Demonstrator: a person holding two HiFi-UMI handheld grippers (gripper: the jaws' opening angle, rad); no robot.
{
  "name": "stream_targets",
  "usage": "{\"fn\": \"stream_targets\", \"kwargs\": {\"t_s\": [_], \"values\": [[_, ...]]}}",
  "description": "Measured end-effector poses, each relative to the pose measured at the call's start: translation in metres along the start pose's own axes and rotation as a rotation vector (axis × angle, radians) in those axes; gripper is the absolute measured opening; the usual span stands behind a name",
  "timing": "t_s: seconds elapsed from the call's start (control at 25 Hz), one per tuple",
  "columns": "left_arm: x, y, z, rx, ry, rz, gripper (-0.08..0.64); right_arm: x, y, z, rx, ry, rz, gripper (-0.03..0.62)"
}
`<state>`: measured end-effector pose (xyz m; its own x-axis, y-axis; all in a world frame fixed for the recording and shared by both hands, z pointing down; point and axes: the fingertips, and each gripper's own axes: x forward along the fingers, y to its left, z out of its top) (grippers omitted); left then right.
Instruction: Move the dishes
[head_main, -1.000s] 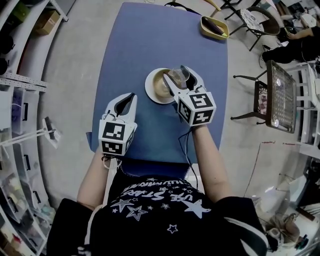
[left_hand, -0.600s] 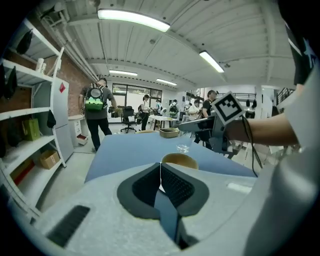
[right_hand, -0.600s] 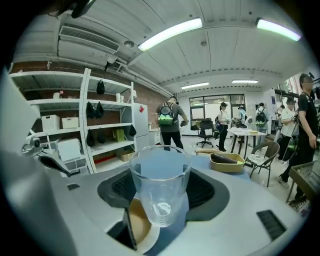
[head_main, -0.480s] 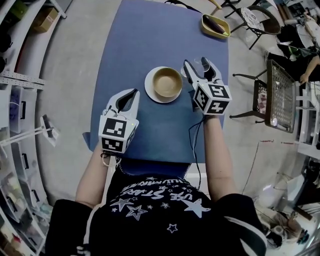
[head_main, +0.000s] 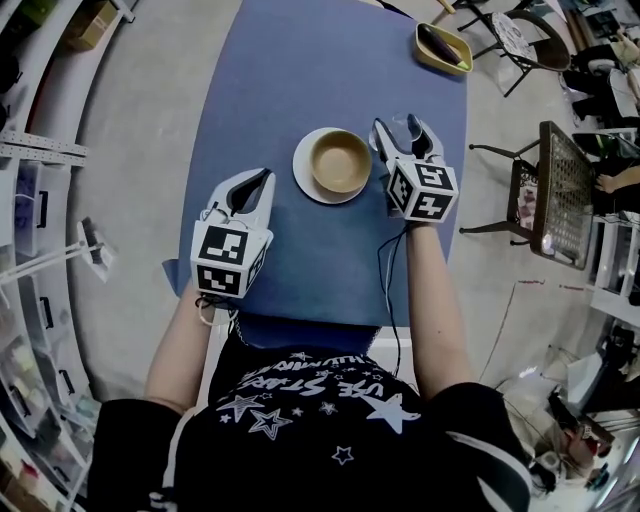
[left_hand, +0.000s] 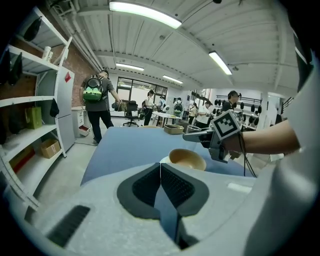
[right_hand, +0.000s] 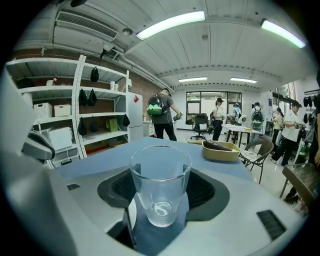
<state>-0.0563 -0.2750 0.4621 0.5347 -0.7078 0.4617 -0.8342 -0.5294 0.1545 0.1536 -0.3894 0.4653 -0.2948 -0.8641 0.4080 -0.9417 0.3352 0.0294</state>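
Observation:
A tan bowl (head_main: 340, 160) sits on a white plate (head_main: 306, 174) in the middle of the blue table (head_main: 300, 80). Just right of the plate, my right gripper (head_main: 397, 124) is shut on a clear empty glass (head_main: 400, 132). In the right gripper view the glass (right_hand: 160, 180) stands upright between the dark pads (right_hand: 204, 189), its base low over the table. My left gripper (head_main: 260, 182) is shut and empty, near the table's left side below the plate. The left gripper view shows the bowl (left_hand: 186, 158) ahead of the shut left gripper (left_hand: 160, 169).
A yellow tray (head_main: 443, 47) holding a dark object lies at the table's far right corner, also visible as the tray (right_hand: 220, 150) ahead of the glass. Chairs and a wire rack (head_main: 560, 190) stand right of the table. Shelves (head_main: 30, 200) line the left.
My right gripper has carried the glass from above the bowl to the right of the plate. The left gripper has shifted slightly.

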Motion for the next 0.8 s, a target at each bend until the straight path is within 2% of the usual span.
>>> {"fn": "stream_targets", "kwargs": {"t_s": [0.28, 0.48, 0.68, 0.8], "values": [[-0.002, 0.003, -0.006, -0.01, 0.007, 0.005, 0.02, 0.002, 0.001, -0.002, 0.012, -0.019, -0.003, 0.282], [-0.005, 0.0, -0.007, -0.004, 0.011, 0.01, 0.02, 0.005, 0.004, -0.007, 0.027, 0.021, 0.01, 0.286], [-0.009, -0.008, -0.003, 0.004, 0.006, 0.012, 0.02, -0.006, 0.002, -0.014, 0.035, 0.057, 0.01, 0.328], [-0.014, -0.009, -0.002, 0.004, 0.002, 0.015, 0.02, -0.016, 0.006, -0.019, 0.04, 0.069, 0.008, 0.331]]}}
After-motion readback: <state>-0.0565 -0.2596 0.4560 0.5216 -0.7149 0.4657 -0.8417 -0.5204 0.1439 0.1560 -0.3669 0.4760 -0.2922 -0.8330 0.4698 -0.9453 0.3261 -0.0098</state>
